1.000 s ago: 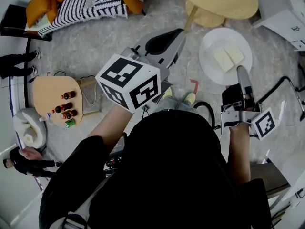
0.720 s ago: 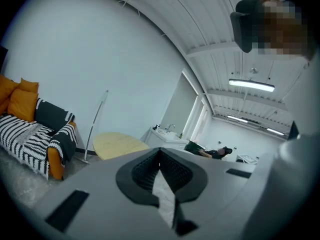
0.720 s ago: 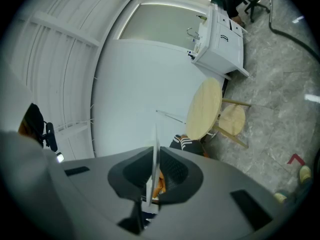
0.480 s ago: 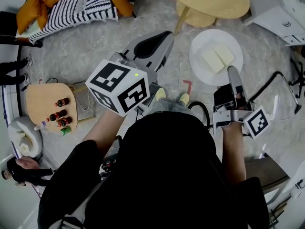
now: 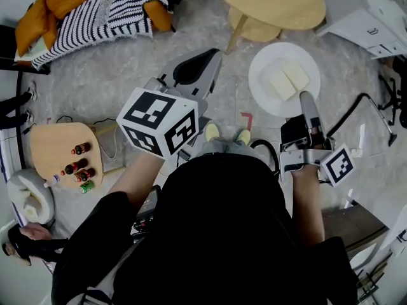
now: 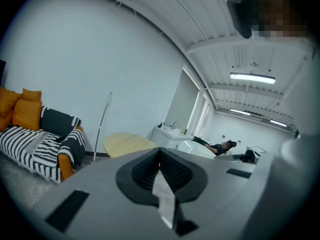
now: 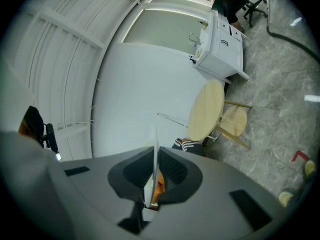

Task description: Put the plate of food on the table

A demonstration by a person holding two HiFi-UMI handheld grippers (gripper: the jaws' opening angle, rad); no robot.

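Note:
In the head view a white plate carrying two pale slabs of food hangs over the grey floor, just short of the round wooden table. My right gripper is shut on the plate's near rim. In the right gripper view the plate shows edge-on as a thin white line pinched between the pads, with the table ahead. My left gripper, marker cube toward me, points forward to the left of the plate; its jaws meet with nothing held.
A stool stands beside the table. A sofa with a striped blanket is at the upper left, a low wooden table with bottles at the left, a white cabinet at the upper right. A black cable lies on the floor.
Both grippers have drifted a little leftward in the head view with the whole scene. The plate stays pinched in the right gripper. The left gripper's cube sits slightly lower.

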